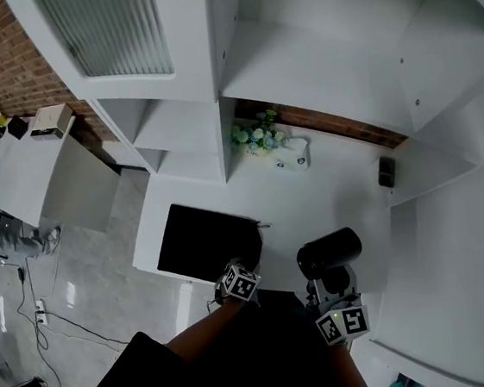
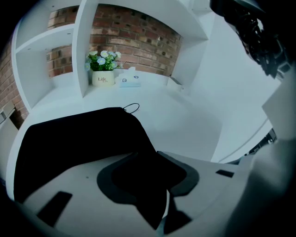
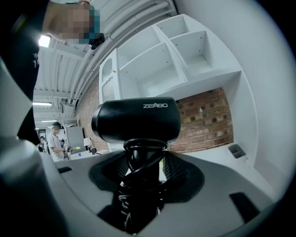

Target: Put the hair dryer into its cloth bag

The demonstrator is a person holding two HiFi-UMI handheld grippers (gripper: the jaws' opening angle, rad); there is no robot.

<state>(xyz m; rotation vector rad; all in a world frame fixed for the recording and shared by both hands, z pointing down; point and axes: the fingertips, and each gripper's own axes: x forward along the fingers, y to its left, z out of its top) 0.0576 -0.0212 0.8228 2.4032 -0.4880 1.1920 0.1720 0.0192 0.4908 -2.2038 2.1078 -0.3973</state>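
At the left of the white counter (image 1: 337, 190), the flat black cloth bag (image 1: 206, 240) lay spread on the surface, with its thin drawstring loop (image 2: 132, 108) at the far corner. We could not tell which edge formed the mouth.

We had the left gripper (image 1: 233, 269) angled downward at the near edge of the bag. In the left gripper view its jaws stood wide apart. A fold of the black cloth sat in the gap between them, but the pads did not appear to press on it, so we judged that nothing was gripped. We judged this position to suit the next requirement: the cloth must be taken up and the mouth lifted open before anything can enter.

Further right, we held the right gripper (image 1: 330, 284) roughly level above the counter, beside the bag and apart from it. Its jaws were clamped on the handle of the black barrel-shaped plastic hair dryer (image 3: 136, 119), with the coiled black power cord (image 3: 138, 155) bundled against the handle inside the grip. Holding it by the handle left the barrel clear for insertion and stopped the cord from trailing.

The hair dryer was wholly outside the bag. We judged that insertion had not begun.
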